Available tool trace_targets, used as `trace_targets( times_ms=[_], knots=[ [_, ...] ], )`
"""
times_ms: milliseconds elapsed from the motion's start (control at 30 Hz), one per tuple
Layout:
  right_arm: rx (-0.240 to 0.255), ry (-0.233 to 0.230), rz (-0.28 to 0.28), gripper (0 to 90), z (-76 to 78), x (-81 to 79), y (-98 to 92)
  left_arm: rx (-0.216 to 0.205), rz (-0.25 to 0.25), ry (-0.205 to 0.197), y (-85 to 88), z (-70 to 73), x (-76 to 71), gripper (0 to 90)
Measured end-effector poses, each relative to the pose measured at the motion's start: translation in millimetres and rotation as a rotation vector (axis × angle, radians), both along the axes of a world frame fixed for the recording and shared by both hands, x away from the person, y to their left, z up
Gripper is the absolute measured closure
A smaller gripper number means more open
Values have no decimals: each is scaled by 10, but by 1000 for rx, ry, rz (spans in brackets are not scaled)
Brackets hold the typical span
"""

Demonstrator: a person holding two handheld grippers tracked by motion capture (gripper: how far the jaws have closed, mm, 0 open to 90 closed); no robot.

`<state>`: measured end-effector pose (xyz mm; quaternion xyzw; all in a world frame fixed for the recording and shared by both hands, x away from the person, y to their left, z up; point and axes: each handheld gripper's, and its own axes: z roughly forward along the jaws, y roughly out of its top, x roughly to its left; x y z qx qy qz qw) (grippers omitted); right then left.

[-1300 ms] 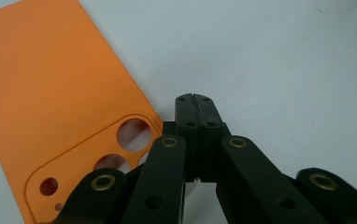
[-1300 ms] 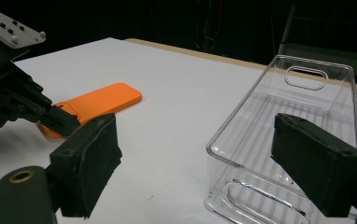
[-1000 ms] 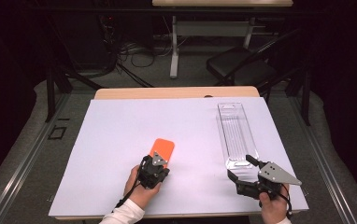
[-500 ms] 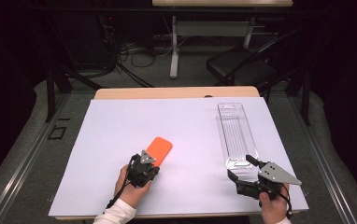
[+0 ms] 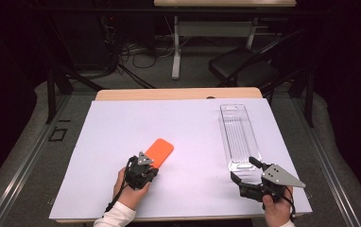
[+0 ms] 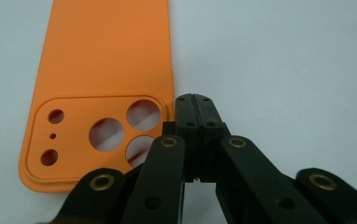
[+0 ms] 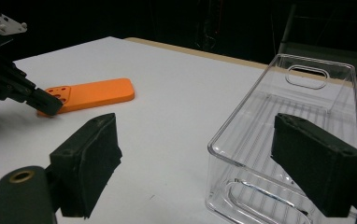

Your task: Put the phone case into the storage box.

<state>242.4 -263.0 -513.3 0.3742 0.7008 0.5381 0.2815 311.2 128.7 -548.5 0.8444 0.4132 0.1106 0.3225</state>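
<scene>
Orange phone case [image 5: 159, 151] lies flat on the white table sheet [image 5: 188, 127], left of the middle, its long side slanting toward one o'clock in the high view. Its near end, the one with the camera holes, sits at about one o'clock from the left gripper [image 5: 146, 169], which a hand [image 5: 130, 191] holds low over the sheet. In the left gripper view the jaws are clenched together with nothing between them, and their tips lie just beside the case's [image 6: 102, 88] right edge, level with the camera holes; whether they touch that edge I cannot tell. From those tips the case stretches away toward eleven o'clock.

Farther right, a clear plastic tray [image 5: 238, 135] stands on the sheet, well apart from the case, its long side running toward twelve o'clock. The right gripper [image 5: 244, 171] rests at the tray's near end, at six o'clock from it. In the right gripper view its jaws stand released and wide apart, holding nothing; the tray's near corner [image 7: 242, 154] lies between them, closer to the right-hand jaw.
</scene>
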Motion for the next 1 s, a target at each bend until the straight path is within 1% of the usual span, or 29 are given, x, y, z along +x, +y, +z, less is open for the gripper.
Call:
trace_targets(
  times_ms=[67,233,600,733,933,1000],
  knots=[
    [1,-2,0,146,0,0,-2,0,1,4,6,2,1,900],
    [2,-2,0,146,2,-1,-6,17,7,0,26,7,4,900],
    [4,-4,0,145,2,-2,-9,16,16,0,44,5,16,900],
    [2,-6,1,145,4,-2,-10,14,11,1,46,5,17,900],
    [1,-2,3,146,6,-4,-14,9,-2,-4,31,21,2,829],
    [0,-3,4,145,7,-5,-13,-4,-1,-18,30,27,-2,778]
  ],
)
